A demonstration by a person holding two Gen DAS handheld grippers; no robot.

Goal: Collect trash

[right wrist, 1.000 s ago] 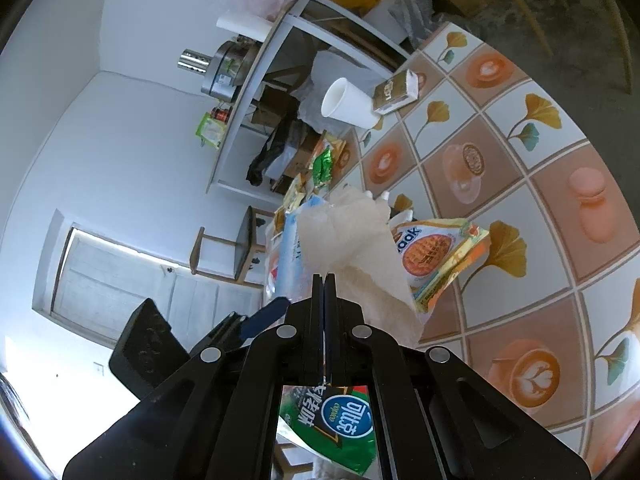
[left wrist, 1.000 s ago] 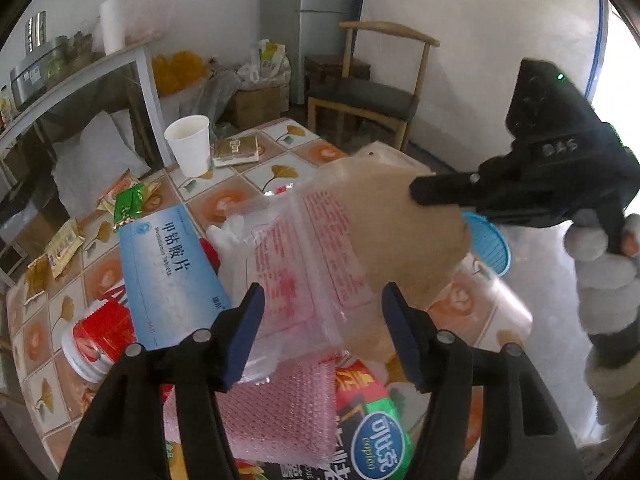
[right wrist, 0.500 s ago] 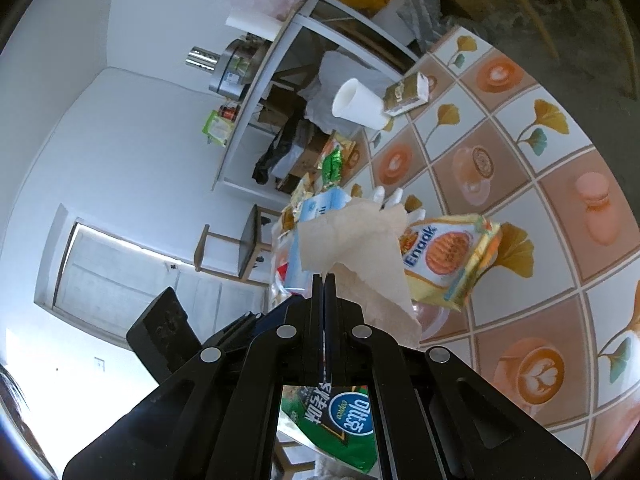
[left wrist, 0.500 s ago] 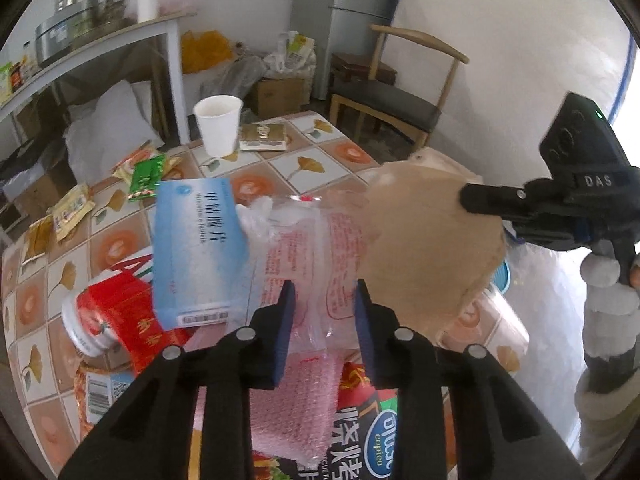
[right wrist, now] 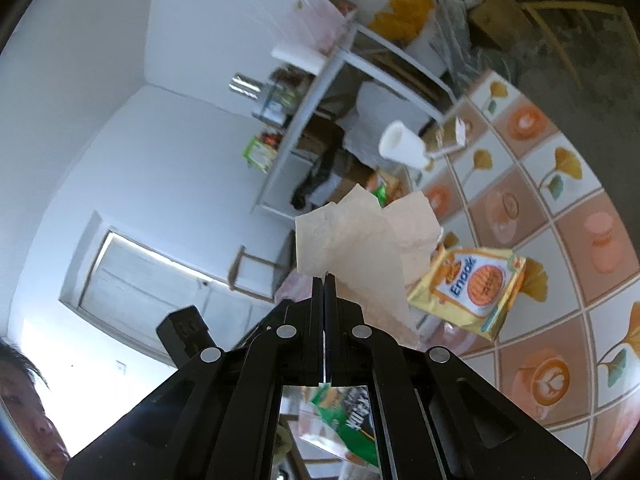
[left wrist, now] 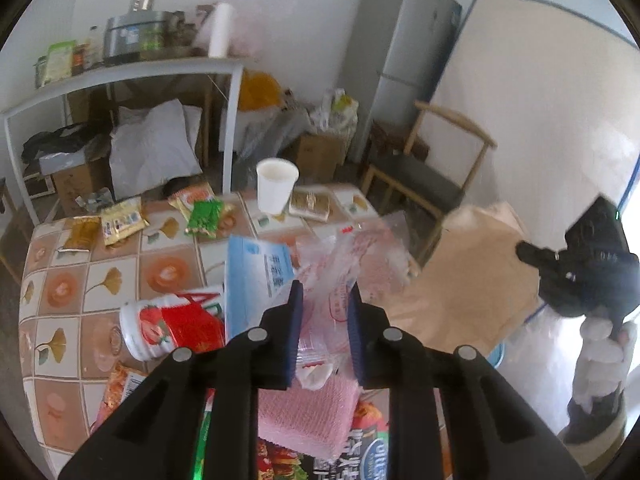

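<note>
**Inspector:** Where is the trash at this moment?

**Assistant:** Most of it rides in a clear plastic bag with red print, lifted off the bench. A pale blue carton and a red-and-white bottle crowd against its left side. The left claw has just been closing on it: crumpled film sits between the blue pads, which look to be pinching it.

**Inspector:** And the brown sheet?

**Assistant:** The brown paper is clamped at its edge in the right claw, whose jaws stand pressed together on it. In the left view it hangs beside the bag, held clear of the bench.

**Inspector:** Why hold them so?

**Assistant:** My judgement: one claw steadies the gathered bag while the other brings the paper toward it.

**Inspector:** What remains?

**Assistant:** A white paper cup, a green sachet and yellow wrappers lie uncollected at the far side. A yellow snack packet lies nearer.
</note>
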